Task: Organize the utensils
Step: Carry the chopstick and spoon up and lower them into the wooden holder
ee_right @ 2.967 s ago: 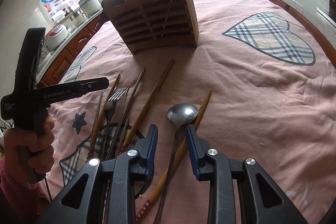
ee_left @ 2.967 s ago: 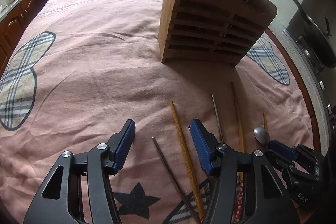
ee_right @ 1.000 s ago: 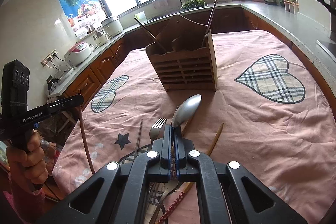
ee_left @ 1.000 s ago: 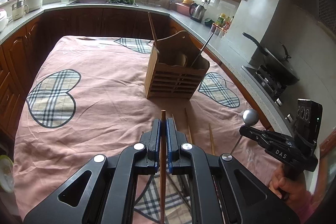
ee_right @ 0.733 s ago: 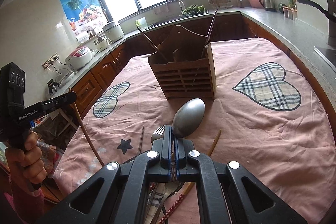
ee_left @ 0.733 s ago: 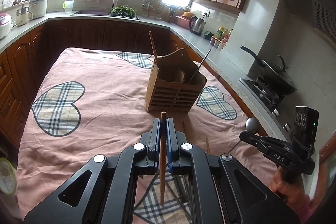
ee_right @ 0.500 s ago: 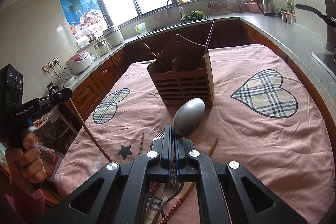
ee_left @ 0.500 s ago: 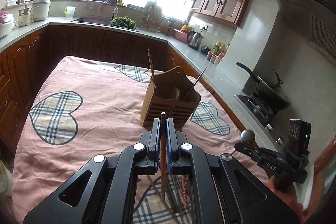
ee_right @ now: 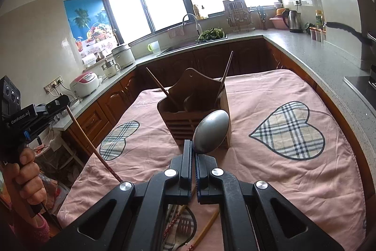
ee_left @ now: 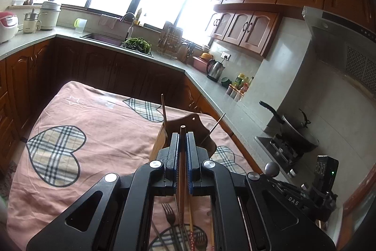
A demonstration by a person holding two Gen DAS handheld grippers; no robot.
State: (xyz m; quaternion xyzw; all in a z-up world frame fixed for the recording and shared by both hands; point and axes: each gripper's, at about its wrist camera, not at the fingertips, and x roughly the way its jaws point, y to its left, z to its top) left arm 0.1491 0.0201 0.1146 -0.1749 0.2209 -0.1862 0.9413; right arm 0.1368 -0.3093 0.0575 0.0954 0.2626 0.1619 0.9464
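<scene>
Both pickups done and both loads are now up off the cloth: three seconds back the two grippers stood open over the utensils lying on the table; now the left gripper [ee_left: 182,141] is clamped on a wooden chopstick [ee_left: 182,157] and the right gripper [ee_right: 193,152] is clamped on a metal spoon [ee_right: 211,131], bowl sticking out past the fingers. Next step looks like the carry to the wooden utensil holder [ee_right: 188,109] at the far middle of the pink tablecloth [ee_right: 270,168]. Holder already has two sticks leaning out, one left, one right. A fork [ee_left: 169,213] and more chopsticks remain on the near edge.
</scene>
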